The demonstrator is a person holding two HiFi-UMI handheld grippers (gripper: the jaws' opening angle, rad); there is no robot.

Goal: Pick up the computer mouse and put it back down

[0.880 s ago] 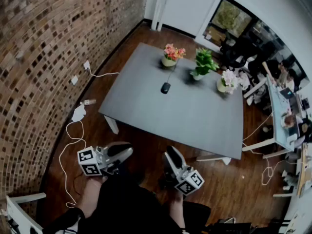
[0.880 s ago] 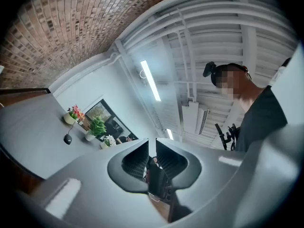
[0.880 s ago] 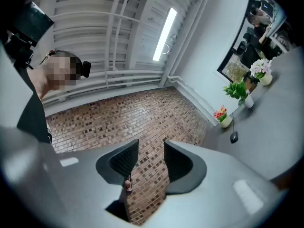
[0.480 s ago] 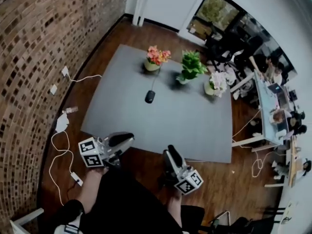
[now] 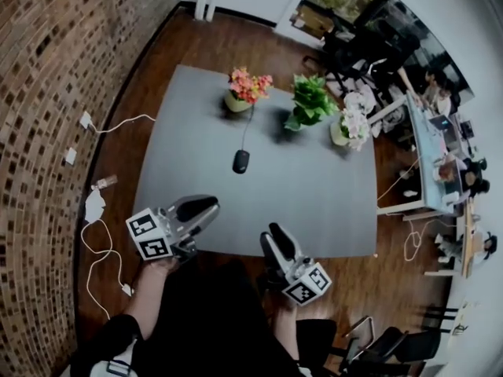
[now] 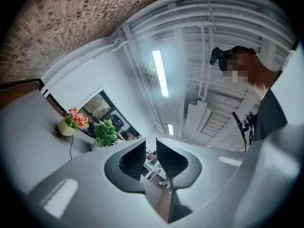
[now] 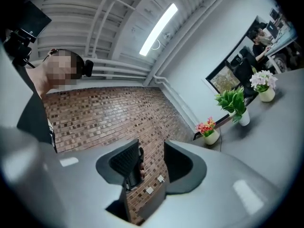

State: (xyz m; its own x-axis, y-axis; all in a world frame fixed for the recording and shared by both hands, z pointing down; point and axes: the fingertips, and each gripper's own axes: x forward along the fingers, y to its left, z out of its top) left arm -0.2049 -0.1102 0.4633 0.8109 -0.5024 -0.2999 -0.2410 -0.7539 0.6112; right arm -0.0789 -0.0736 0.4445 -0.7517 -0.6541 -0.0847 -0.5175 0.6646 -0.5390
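The fingers [image 6: 134, 159] of the left gripper [image 6: 151, 148] are held almost together on nothing, while the right gripper [image 7: 152, 151] is held spread and empty. The small black corded computer mouse [image 5: 240, 161] is seen mid-way across the grey rectangular table [image 5: 314, 210], well apart from both. Its thin cord [image 5: 247, 128] is run toward the pale pot of pink flowers [image 5: 244, 94], which could be tugged over by a high lift.

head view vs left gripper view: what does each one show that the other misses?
Head view only: the computer mouse lying on the grey table, and the right gripper. Left gripper view only: the ceiling light strip and the person's headset. Both: the left gripper, the pink-flower pot, the green plant and the brick wall.
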